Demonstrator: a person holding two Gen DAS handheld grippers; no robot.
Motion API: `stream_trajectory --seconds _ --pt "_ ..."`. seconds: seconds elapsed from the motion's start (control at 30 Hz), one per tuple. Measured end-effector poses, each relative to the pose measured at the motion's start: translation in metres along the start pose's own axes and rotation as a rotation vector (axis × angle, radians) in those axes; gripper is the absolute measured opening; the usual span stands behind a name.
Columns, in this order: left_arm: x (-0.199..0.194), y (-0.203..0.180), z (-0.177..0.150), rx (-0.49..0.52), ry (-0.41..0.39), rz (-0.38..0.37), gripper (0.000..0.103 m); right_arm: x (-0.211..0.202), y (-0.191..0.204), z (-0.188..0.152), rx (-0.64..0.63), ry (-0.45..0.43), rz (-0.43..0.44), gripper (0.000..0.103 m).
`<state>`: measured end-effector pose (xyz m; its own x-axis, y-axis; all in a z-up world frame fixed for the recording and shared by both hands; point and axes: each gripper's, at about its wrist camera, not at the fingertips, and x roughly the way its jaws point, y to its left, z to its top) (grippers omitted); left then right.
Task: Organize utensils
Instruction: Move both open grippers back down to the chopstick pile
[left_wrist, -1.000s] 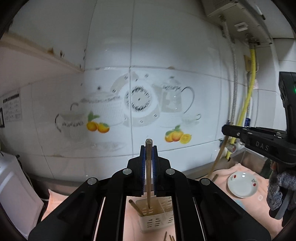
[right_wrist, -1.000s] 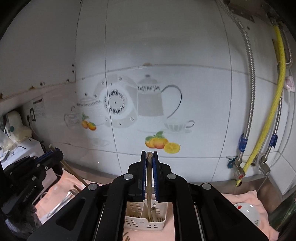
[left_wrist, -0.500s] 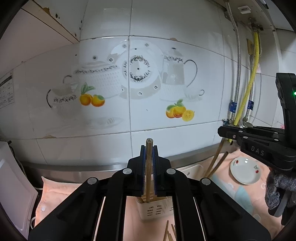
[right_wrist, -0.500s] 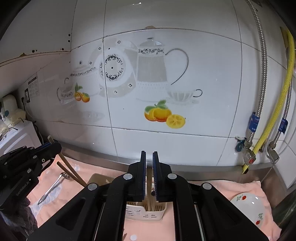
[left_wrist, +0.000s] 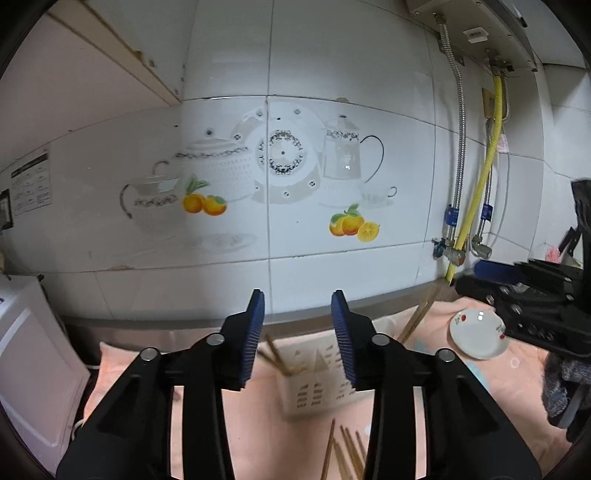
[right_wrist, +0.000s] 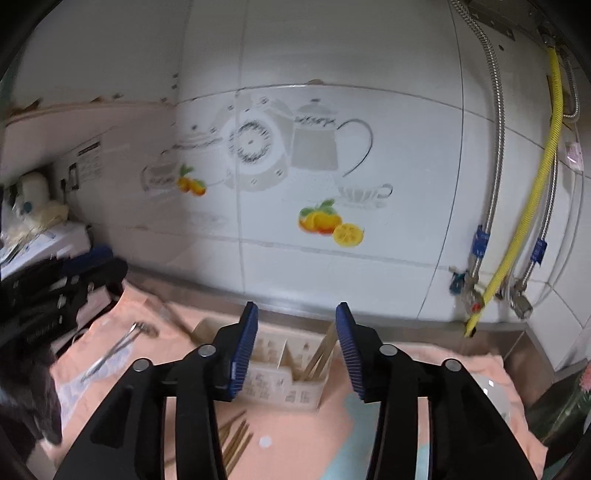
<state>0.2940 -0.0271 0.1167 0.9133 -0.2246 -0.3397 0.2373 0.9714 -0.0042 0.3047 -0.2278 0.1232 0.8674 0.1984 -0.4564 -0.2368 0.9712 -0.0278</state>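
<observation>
The white caddy (left_wrist: 321, 380) on the pink cloth (left_wrist: 258, 435) is what I am working around. Chopsticks (right_wrist: 320, 356) are now leaning inside it, in the compartment toward the yellow hose in the right wrist view, and a few more (left_wrist: 275, 352) are slanting at its opposite end in the left wrist view.

A second ago each tool was pinching one chopstick upright above this caddy. My left gripper (left_wrist: 297, 338) and my right gripper (right_wrist: 295, 347) have both just been opening, and nothing is sitting between either pair of pads now. I am reading that as both sticks released into the caddy.

In front of the caddy, nearer me, loose chopsticks (left_wrist: 345, 452) are waiting on the cloth. Off to its left, tongs (right_wrist: 118, 349) are lying flat; to its right sits a small plate (left_wrist: 478, 334). I am judging that the loose bundle comes next.
</observation>
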Motion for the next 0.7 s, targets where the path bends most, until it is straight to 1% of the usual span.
stream_trajectory --seconds 0.07,0.13,0.17,0.27,0.33,0.4,0.57,0.63,0.7 --pt "-0.009 0.004 -0.008 -0.008 0.015 -0.005 0.046 -0.011 0.005 -0.016 0.004 0.008 0.013 0.054" --pt "-0.019 0.008 -0.019 -0.014 0.029 0.000 0.051 -0.020 0.010 -0.033 0.019 0.023 0.031 0.057" --pt "-0.023 0.009 -0.023 -0.014 0.032 0.000 0.055 -0.025 0.014 -0.048 0.025 0.035 0.034 0.061" --pt "-0.036 0.013 -0.042 -0.016 0.048 -0.002 0.066 -0.035 0.025 -0.082 0.029 0.063 0.043 0.068" --pt "-0.043 0.017 -0.057 -0.022 0.063 0.000 0.070 -0.038 0.033 -0.109 0.041 0.109 0.061 0.068" --pt "-0.049 0.021 -0.071 -0.033 0.082 0.013 0.077 -0.040 0.042 -0.134 0.046 0.147 0.069 0.068" --pt "-0.058 0.037 -0.102 -0.084 0.129 0.015 0.079 -0.045 0.069 -0.203 0.052 0.236 0.052 0.068" --pt "-0.061 0.041 -0.114 -0.095 0.138 0.028 0.079 -0.044 0.082 -0.228 0.052 0.273 0.043 0.068" --pt "-0.062 0.044 -0.125 -0.100 0.152 0.032 0.080 -0.043 0.092 -0.245 0.035 0.301 0.036 0.068"
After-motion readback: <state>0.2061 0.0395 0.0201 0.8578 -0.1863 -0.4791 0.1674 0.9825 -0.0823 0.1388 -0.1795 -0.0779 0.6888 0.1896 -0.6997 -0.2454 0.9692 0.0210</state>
